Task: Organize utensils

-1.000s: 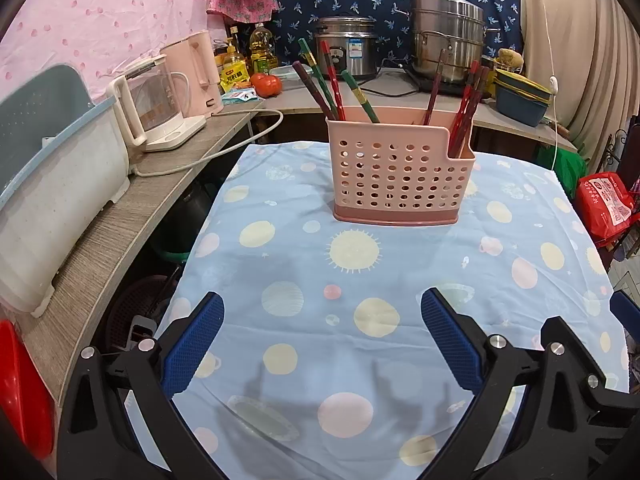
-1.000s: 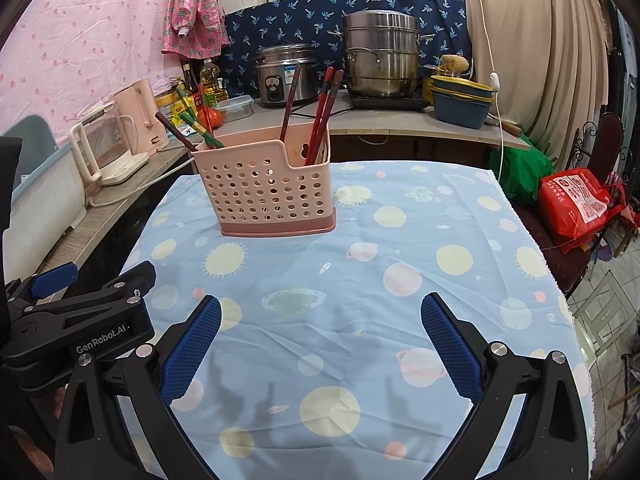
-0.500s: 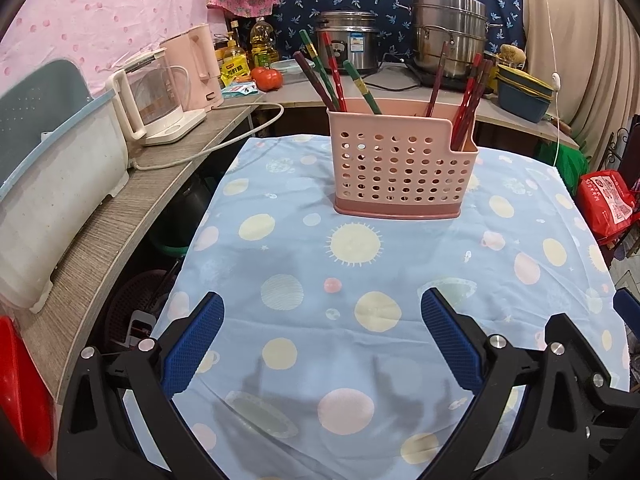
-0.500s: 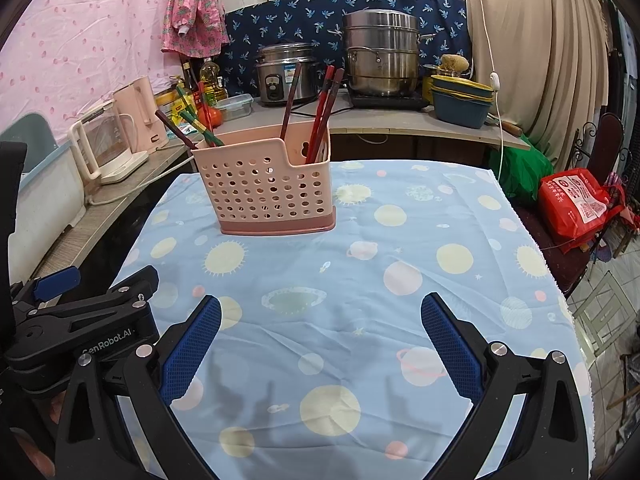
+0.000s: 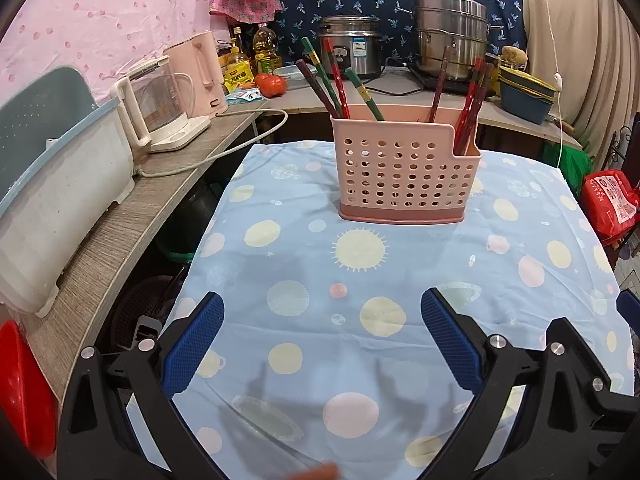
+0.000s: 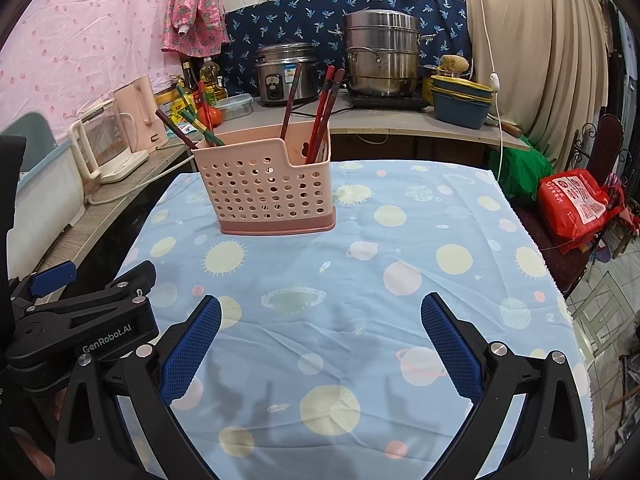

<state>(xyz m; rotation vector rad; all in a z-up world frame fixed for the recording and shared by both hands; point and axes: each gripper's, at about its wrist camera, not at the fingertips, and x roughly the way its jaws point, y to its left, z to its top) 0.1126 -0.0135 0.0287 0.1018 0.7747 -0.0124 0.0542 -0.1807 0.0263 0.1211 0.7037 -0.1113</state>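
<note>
Chopsticks are standing sorted in the pink holder, upper centre of the frame, while at the bottom the left hand-held gripper and right hand-held gripper are hanging over the desk, jaws apart and empty. Any careless reach is risking tipping the light holder, with red sticks leaning in its right compartment and green and dark ones in its left.

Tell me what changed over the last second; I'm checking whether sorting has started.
Little changed. The left gripper drifted slightly, so the pink utensil basket sits a bit higher in its view. The right gripper hardly shifted. Both stayed open and empty; the chopsticks remain in the basket on the tablecloth.
</note>
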